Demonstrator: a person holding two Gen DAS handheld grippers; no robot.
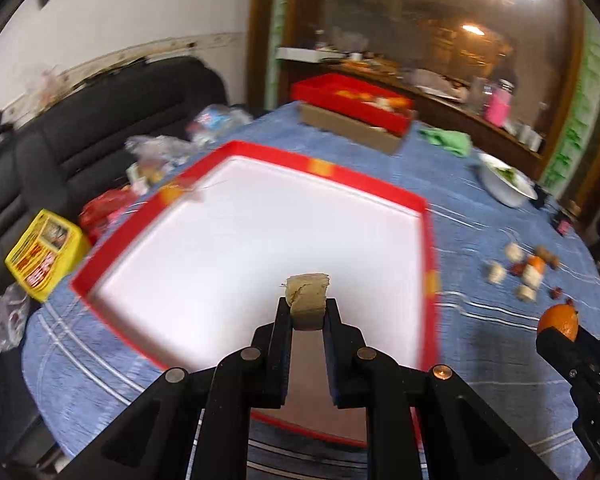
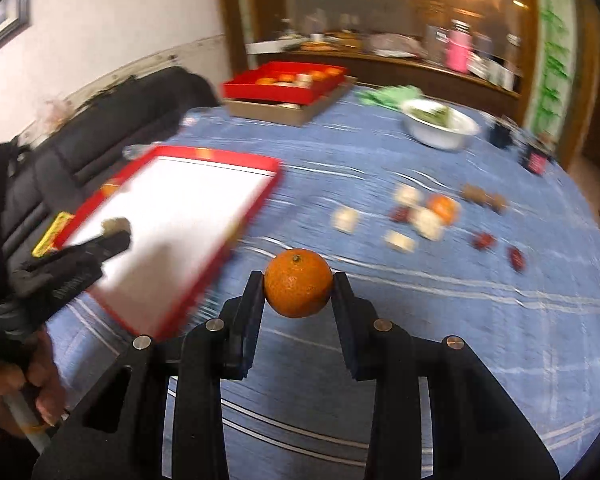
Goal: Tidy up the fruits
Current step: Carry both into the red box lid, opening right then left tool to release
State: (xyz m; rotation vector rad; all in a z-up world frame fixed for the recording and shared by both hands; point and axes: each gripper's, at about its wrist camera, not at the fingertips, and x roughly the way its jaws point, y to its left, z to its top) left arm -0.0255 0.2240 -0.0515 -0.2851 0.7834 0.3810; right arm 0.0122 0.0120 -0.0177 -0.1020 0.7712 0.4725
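My left gripper [image 1: 308, 306] is shut on a beige cake-like piece [image 1: 307, 298] and holds it above the white floor of a red-rimmed tray [image 1: 420, 204]. My right gripper [image 2: 299, 282] is shut on an orange mandarin [image 2: 298, 282] and holds it above the blue tablecloth, right of the tray [image 2: 272, 168]. In the left wrist view the mandarin [image 1: 559, 319] shows at the right edge. In the right wrist view the left gripper [image 2: 114, 232] shows over the tray. A loose pile of beige pieces, a mandarin and dark red fruits [image 2: 428, 216] lies on the cloth beyond; it also shows in the left wrist view [image 1: 524, 272].
A second red tray with fruit on a cardboard box [image 2: 288, 80] stands at the far side. A white bowl of greens [image 2: 440, 126] and a green cloth [image 2: 384, 94] lie far right. A yellow pack [image 1: 40, 256] and plastic bags lie left of the tray, by a black sofa.
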